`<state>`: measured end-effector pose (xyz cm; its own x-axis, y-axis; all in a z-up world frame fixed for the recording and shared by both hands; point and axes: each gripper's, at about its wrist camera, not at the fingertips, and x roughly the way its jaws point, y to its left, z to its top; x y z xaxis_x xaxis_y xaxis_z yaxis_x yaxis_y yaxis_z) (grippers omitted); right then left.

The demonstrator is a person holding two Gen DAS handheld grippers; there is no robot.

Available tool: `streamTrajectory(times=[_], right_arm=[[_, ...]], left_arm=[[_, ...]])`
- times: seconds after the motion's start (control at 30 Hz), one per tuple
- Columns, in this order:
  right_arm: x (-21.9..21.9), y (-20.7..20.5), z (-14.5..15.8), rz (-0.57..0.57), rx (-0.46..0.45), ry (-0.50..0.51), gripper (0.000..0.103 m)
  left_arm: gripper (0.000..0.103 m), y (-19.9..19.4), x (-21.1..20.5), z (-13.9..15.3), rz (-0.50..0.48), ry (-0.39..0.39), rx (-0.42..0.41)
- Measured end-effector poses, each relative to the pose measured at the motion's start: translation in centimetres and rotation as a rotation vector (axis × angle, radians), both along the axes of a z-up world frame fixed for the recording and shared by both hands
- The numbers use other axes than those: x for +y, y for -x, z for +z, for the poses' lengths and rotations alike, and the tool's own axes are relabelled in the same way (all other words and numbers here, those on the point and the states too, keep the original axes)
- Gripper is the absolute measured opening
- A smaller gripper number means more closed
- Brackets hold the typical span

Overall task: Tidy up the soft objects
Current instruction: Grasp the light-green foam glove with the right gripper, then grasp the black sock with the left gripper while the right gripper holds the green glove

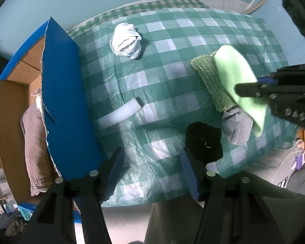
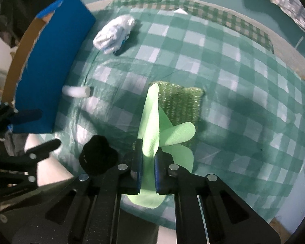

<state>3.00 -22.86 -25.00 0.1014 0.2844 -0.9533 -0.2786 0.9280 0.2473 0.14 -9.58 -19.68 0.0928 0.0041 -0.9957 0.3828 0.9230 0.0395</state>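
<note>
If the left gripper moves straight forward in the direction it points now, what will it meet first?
Probably the checked table cover itself: the left gripper is open and nothing lies between its fingers. The white foam roll lies further on, slightly left, though depth is unclear.

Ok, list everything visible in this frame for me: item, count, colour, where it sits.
tablecloth: 1, green-white check, covering the table
box: 1, blue outside, brown inside, left of the table
towel: 1, grey-brown, in the box
bag: 1, white, crumpled, far side
foam: 1, white, near the box
scourer: 1, glittery green, right side
sheet: 1, light green, held over the scourer
grey cloth: 1, grey, below the scourer
black cloth: 1, black, near edge
left claw: open, empty
right claw: shut on the sheet
</note>
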Motion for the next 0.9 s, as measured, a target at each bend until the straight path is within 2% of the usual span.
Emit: streamTrajectory(times=[0.1,0.27,0.3,0.5,0.57,0.63,0.9], right_arm=[[-1.3,-0.1,1.0,-0.031,-0.009,-0.015,0.008],[-2.8,0.0,2.0,-0.064,-0.014,-0.022,0.008],[-2.8,0.0,2.1,-0.068,-0.015,-0.025,0.008],[-4.1,0.4,2.0,-0.090,-0.012,-0.029,0.008],[-4.6,0.5,1.8,-0.097,-0.009,-0.030,0.008],[-5.1,0.6,1.7,-0.104,-0.004,-0.031,0.008],[-6.1,1.0,0.8,-0.099,0.011,-0.027,0.008]], left_arm=[[0.063,0.0,-0.2,0.0,-0.005,0.006,-0.002],[0.074,0.3,-0.8,0.1,-0.021,0.050,0.007],[0.077,0.3,-1.1,0.2,-0.026,0.057,0.006],[0.079,0.5,-2.6,-0.2,-0.051,0.099,0.022],[0.085,0.4,-3.1,-0.5,-0.048,0.109,0.037],[0.086,0.4,-3.6,-0.9,-0.049,0.123,0.048],[0.086,0.5,-5.4,-3.7,-0.054,0.060,0.081]])
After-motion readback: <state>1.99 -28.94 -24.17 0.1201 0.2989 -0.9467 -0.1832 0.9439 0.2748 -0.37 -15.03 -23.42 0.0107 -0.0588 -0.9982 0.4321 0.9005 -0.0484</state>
